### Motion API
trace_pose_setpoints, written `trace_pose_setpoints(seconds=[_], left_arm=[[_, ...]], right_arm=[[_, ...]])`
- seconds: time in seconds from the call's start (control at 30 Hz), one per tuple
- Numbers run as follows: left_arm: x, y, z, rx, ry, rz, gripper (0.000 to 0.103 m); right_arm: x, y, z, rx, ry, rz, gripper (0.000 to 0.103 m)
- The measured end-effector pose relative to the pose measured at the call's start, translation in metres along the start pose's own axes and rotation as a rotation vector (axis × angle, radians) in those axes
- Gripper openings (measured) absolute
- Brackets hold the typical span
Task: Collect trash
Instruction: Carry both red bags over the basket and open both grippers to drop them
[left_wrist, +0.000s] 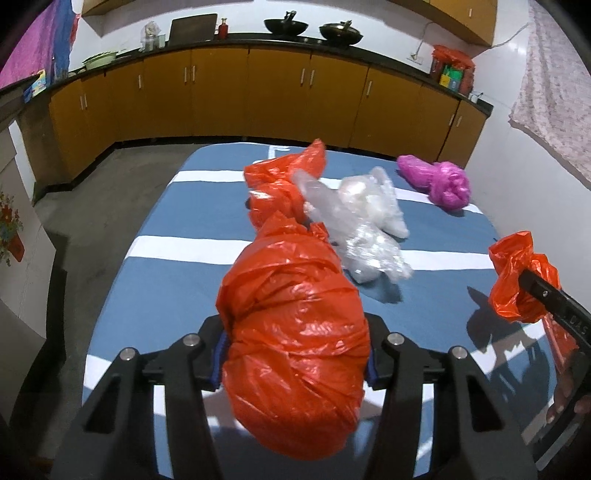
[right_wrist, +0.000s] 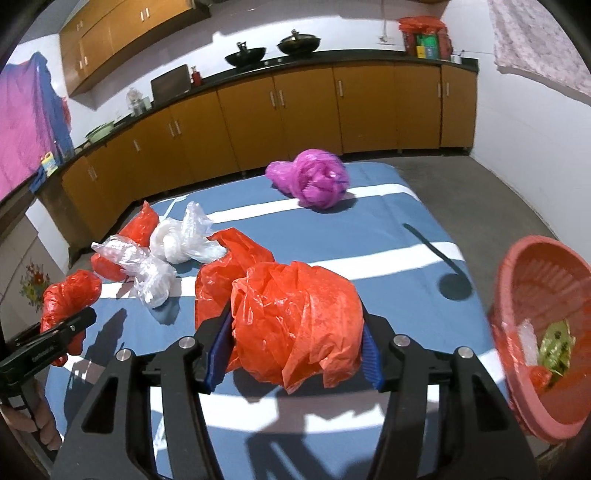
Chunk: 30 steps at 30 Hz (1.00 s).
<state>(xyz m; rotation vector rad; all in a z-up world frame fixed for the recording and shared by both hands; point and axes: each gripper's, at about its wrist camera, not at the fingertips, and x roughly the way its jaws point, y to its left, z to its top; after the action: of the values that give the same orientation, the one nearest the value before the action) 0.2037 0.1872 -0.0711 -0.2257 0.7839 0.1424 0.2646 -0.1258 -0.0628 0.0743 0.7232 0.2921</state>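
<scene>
Both grippers loaded. Left gripper (left_wrist: 295, 354) has its jaws pinched on a red bag (left_wrist: 295, 332), a wadded bundle bulging out in front of the pads. Right gripper (right_wrist: 295, 354) is likewise clamped on a second red bag (right_wrist: 295, 321), a looser, crinkled wad.

Both bags are lifted off the blue striped bed (right_wrist: 369, 221). Basket (right_wrist: 535, 332) sits at the bed's right edge, already holding some scraps.

Left on the bed: clear bags (right_wrist: 170, 251), more red ones beside them, a pink bag (right_wrist: 314, 177) farther back.

Handling, my read: thin film, very light, soft, slippery. It compresses rather than resists (so squeeze the thick middle of the wad, not a loose flap). Not fragile. Main risk is film sliding out of the pads, or a trailing corner snagging on the basket rim.
</scene>
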Motion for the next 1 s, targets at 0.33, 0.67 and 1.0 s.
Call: trace_pose_setpoints(seconds=[0.33, 0.67, 1.0], left_arm=[[-0.027, -0.050, 0.001, 0.079, -0.039, -0.082, 0.052], [-0.041, -0.135, 0.004, 0.201, -0.073, -0.179, 0.052], [-0.041, -0.246, 0.007, 0.348, -0.090, -0.320, 0.052]], right_arm=[[-0.045, -0.031, -0.006, 0.058, -0.068, -0.044, 0.058], [-0.102, -0.085, -0.011, 0.127, -0.183, -0.180, 0.058], [-0.147, -0.145, -0.018, 0.184, -0.251, -0.359, 0.058]])
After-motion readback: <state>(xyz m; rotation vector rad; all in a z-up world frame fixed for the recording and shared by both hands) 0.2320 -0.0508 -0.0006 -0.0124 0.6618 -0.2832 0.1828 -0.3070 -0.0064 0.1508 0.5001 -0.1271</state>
